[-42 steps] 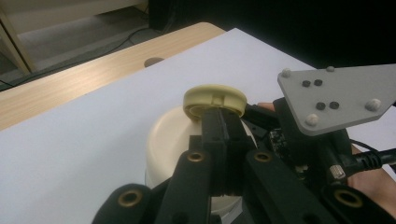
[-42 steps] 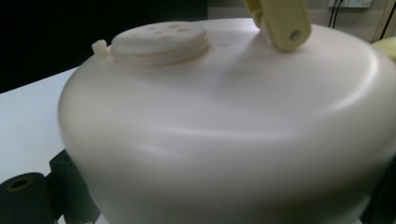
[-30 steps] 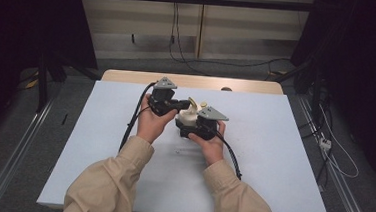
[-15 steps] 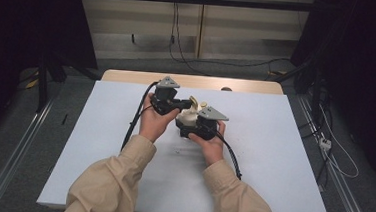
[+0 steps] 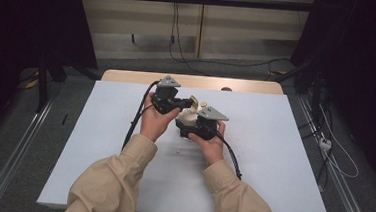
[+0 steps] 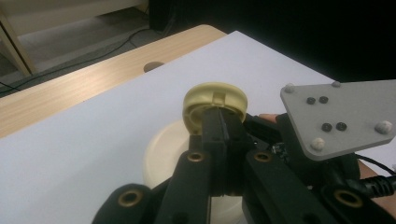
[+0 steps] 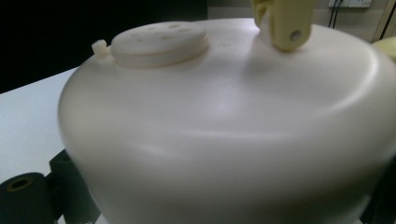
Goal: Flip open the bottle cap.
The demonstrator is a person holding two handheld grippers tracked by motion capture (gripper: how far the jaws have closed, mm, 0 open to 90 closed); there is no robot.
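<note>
The left gripper (image 6: pixel 223 122) pinches the yellow lid (image 6: pixel 215 101) at twelve o'clock of the cream pot (image 7: pixel 224 121) (right gripper (image 5: pixel 191 124) clamps it).

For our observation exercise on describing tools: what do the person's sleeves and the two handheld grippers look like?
The person wears long beige sleeves. Each hand holds a black gripper: the left gripper and the right gripper. Both carry a grey three-cornered plate on top, fixed with dark screws and pale studs. A black cable trails from each. The black jaws have brass-coloured pivot bushings.
</note>
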